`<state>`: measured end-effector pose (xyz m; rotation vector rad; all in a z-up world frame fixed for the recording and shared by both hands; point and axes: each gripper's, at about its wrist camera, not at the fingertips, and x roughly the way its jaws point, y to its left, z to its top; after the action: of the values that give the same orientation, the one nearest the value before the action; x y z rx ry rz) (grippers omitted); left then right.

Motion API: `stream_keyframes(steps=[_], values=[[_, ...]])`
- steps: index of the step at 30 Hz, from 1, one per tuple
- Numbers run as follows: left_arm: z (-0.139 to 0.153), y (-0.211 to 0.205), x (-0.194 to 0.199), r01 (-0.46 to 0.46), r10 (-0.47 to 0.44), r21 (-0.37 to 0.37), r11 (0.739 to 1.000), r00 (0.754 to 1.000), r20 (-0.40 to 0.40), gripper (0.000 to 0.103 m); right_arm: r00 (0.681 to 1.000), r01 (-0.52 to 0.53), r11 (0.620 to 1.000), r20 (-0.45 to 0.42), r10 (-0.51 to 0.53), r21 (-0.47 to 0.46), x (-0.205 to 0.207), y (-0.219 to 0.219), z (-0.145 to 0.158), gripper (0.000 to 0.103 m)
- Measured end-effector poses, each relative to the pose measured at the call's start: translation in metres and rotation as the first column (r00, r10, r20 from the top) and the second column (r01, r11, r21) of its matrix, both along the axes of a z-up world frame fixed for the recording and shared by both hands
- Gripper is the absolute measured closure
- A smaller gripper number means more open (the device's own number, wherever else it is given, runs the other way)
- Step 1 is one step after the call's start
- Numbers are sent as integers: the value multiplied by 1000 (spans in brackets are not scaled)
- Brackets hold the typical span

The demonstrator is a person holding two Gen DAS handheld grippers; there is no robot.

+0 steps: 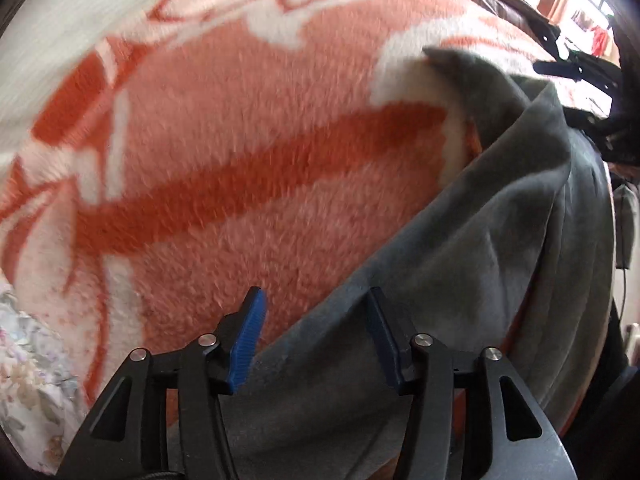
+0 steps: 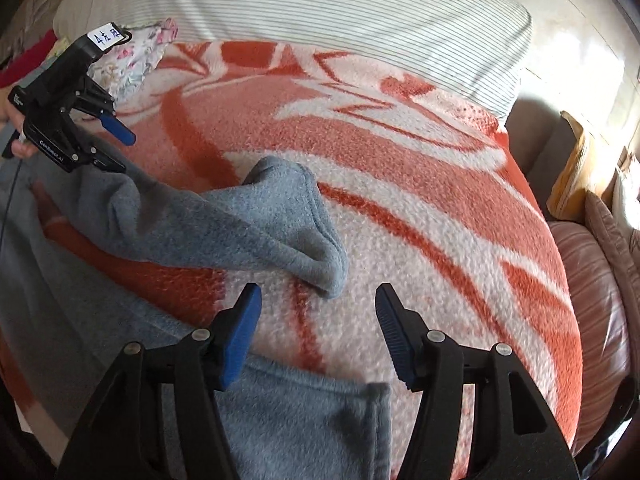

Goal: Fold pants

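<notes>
Grey fleece pants (image 2: 248, 220) lie on an orange and white blanket (image 2: 420, 208). In the right wrist view one leg ends in a folded-over cuff (image 2: 320, 256) just beyond my right gripper (image 2: 318, 312). That gripper is open above the blanket with nothing between its pads, and a second leg end (image 2: 320, 412) lies under it. In the left wrist view the pants (image 1: 500, 240) run down the right side. My left gripper (image 1: 316, 320) is open over their edge, pads apart from the cloth. The left gripper (image 2: 120, 148) also shows in the right wrist view, at the upper left, above the pants.
A striped white sheet (image 2: 300, 4) covers the far end of the bed, with floral cloth (image 2: 132, 64) beside it. Brown striped cushions (image 2: 592, 280) lie off the bed's right edge. A hand (image 2: 24, 146) holds the left gripper. The right gripper's black body (image 1: 576, 68) shows at the top right.
</notes>
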<state>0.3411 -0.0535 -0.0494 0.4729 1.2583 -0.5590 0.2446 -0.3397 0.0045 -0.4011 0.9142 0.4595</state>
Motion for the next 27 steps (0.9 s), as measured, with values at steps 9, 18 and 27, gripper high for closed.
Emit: stream_keyframes(steps=[9,18,27], values=[[-4,3,-18,63,-64,-33,997,997,-47,70,998,-39,999,-55,39,12,15,18,-12,93],[42,10,-68,52,-48,-41,998,994,102,98,998,65,996,6,-65,68,22,3,20,99],[119,20,-130,-17,57,-191,982,977,208,98,993,81,993,84,-89,90,22,4,67,99]])
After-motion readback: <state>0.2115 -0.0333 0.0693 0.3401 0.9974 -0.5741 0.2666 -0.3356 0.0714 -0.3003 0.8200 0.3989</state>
